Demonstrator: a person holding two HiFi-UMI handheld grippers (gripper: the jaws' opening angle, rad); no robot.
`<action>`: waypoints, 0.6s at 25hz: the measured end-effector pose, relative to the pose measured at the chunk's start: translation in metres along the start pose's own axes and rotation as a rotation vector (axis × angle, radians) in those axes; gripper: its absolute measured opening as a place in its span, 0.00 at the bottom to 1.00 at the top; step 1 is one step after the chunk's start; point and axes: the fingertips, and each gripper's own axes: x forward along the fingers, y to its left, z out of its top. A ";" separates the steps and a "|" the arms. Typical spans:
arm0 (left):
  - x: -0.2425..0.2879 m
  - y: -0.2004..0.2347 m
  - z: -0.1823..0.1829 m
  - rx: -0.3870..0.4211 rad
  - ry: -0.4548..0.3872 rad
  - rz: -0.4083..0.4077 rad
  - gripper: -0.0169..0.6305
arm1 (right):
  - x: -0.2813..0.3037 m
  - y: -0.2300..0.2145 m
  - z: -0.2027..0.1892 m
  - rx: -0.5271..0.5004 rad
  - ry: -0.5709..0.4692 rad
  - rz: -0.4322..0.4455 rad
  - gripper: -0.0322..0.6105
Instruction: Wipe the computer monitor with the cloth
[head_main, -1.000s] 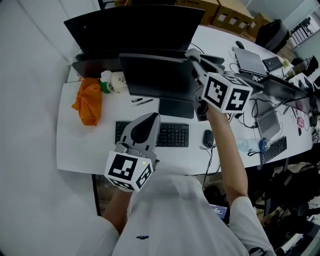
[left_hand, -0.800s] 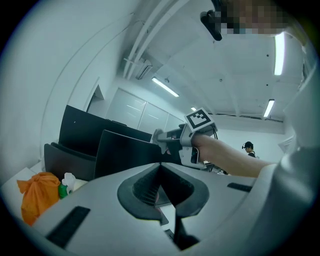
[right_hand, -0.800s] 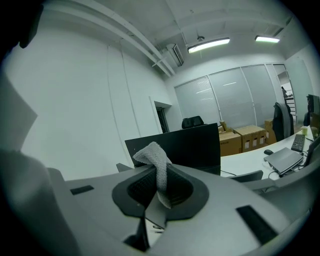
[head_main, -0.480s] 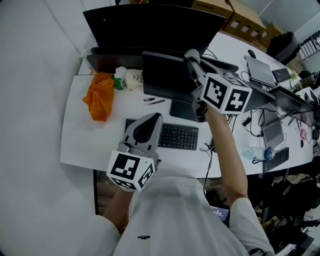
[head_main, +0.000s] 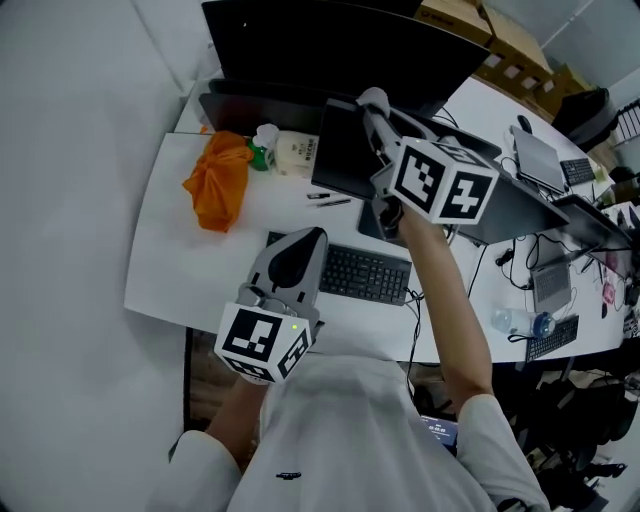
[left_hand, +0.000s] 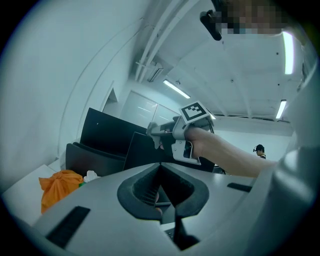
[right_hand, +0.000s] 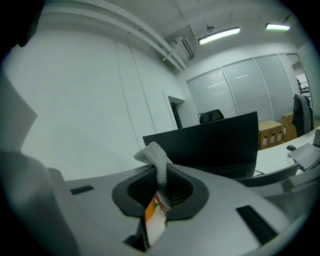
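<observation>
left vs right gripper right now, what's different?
Grip: the right gripper has its jaws shut on the grey cloth; the left gripper has its jaws together with nothing between them.
Pose: the right gripper is reached out, up by the monitor; the left gripper is held back near the person's body, by the keyboard.
Shared: both point toward the monitors.

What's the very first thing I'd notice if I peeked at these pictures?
Probably the right gripper with its black-and-white marker cube, held up in front of the dark flat monitor and shut on a grey woven cloth. Next, the crumpled orange bundle stands out at the left of the white desk. The left gripper hangs low near the black keyboard, shut and empty.
</observation>
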 end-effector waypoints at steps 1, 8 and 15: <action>-0.002 0.003 0.000 -0.003 0.000 0.007 0.05 | 0.003 0.004 0.001 0.000 -0.003 0.003 0.11; -0.018 0.023 -0.007 -0.027 -0.003 0.070 0.05 | 0.028 0.033 -0.002 -0.006 -0.023 0.036 0.11; -0.039 0.041 -0.019 -0.047 0.008 0.138 0.05 | 0.048 0.061 -0.014 0.015 -0.138 0.081 0.11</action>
